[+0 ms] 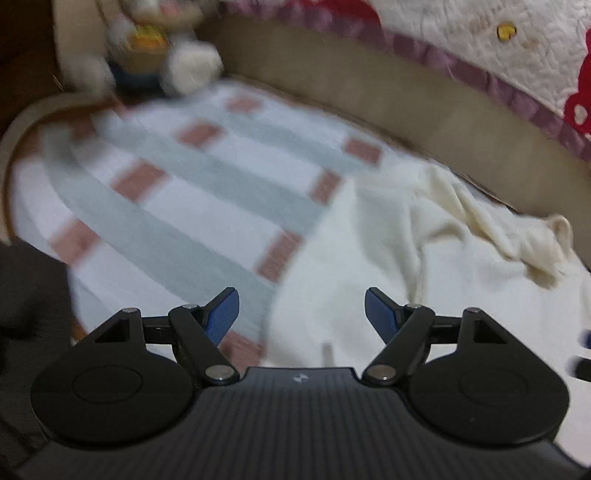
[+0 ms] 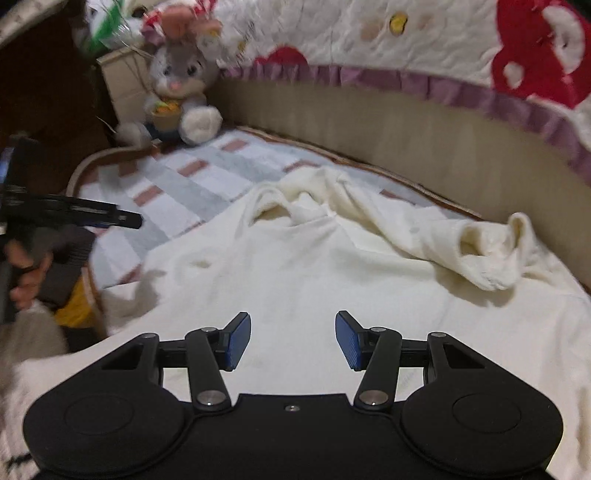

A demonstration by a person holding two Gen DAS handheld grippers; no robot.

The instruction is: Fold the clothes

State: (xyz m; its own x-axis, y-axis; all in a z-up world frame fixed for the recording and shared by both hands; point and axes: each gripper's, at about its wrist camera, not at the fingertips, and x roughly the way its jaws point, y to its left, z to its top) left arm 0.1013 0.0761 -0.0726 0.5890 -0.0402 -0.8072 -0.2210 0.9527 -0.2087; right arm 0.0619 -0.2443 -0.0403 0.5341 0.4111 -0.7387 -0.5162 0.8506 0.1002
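My cream sweater [image 2: 332, 280] lies spread on the bed [image 1: 192, 206], body flat, one sleeve [image 2: 461, 236] crumpled toward the far edge by the headboard [image 2: 369, 125]. To fold it cleanly, I judge I should pinch that sleeve near its cuff and draw it across the body. Both my left hand-held gripper [image 1: 301, 310] and right hand-held gripper [image 2: 293, 339] tilt downward, jaws apart and empty.

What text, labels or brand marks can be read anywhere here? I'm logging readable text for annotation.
No readable words or numbers.
Left gripper body: a small white logo mark, no letters.
Green and white packet behind the plush rabbit: any print too blurred to read.
Quilt: pictures only.
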